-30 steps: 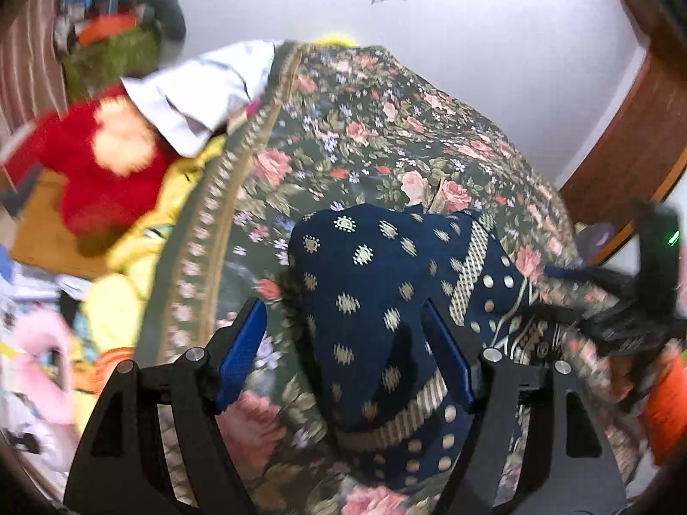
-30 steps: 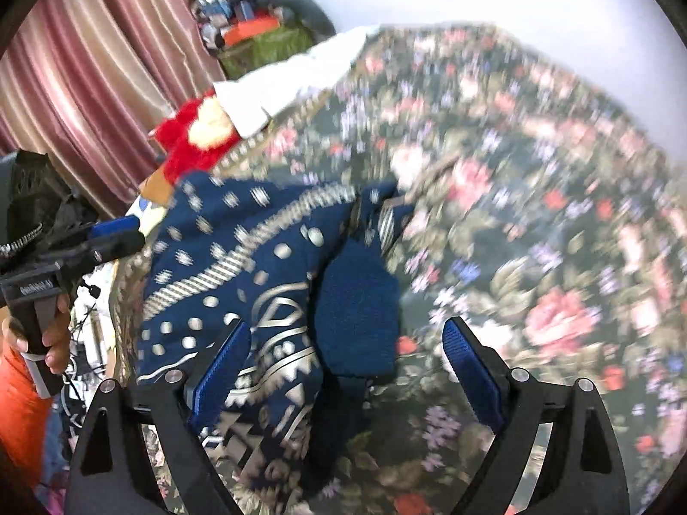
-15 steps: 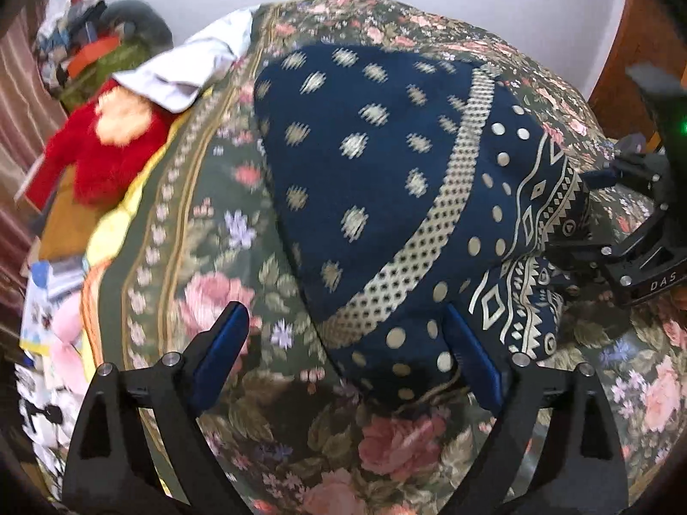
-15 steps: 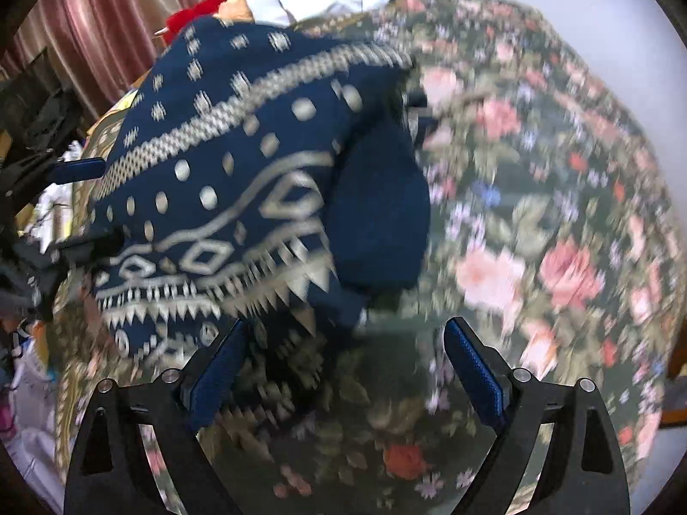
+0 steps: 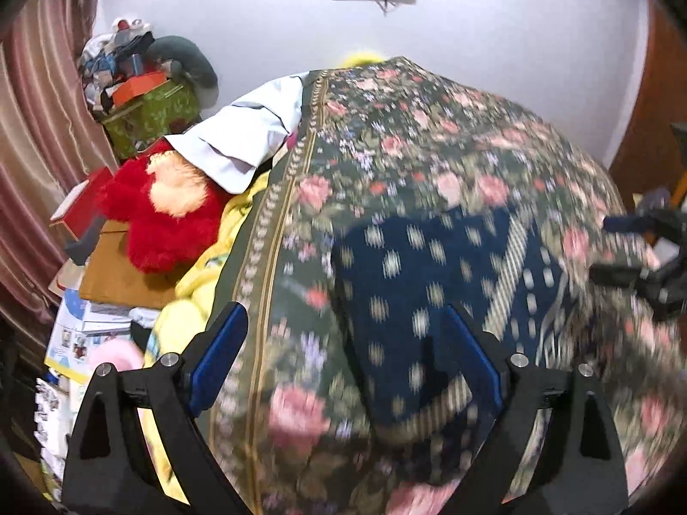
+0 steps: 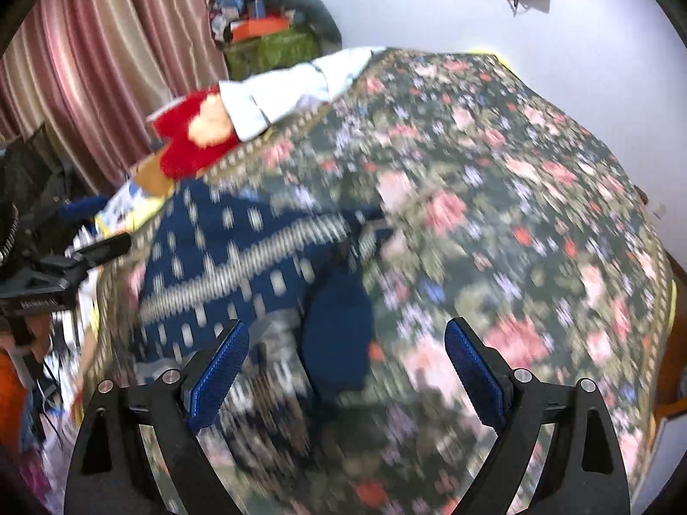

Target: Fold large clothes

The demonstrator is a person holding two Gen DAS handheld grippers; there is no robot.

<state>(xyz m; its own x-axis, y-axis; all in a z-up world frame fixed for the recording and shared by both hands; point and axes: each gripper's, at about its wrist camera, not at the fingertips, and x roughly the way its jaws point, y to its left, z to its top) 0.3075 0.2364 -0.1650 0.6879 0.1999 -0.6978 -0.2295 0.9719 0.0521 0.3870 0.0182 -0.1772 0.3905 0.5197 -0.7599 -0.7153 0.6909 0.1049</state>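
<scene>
Floral bedspread (image 5: 429,137) is covering the bed, filling both views, blurred. L gripper (image 5: 345,358) is hovering nearest, fingers wide apart, nothing between the pads; its jaws have just been opening. R gripper (image 6: 348,369) is hovering too, fingers spread wide, gripping nothing. Navy patterned garment (image 5: 429,283) is lying folded on the spread just beyond both, touching neither. Farther back, at bed's left edge: red plush toy (image 5: 163,214), white cloth (image 5: 240,141). Pink curtain (image 6: 107,64) is hanging behind.
</scene>
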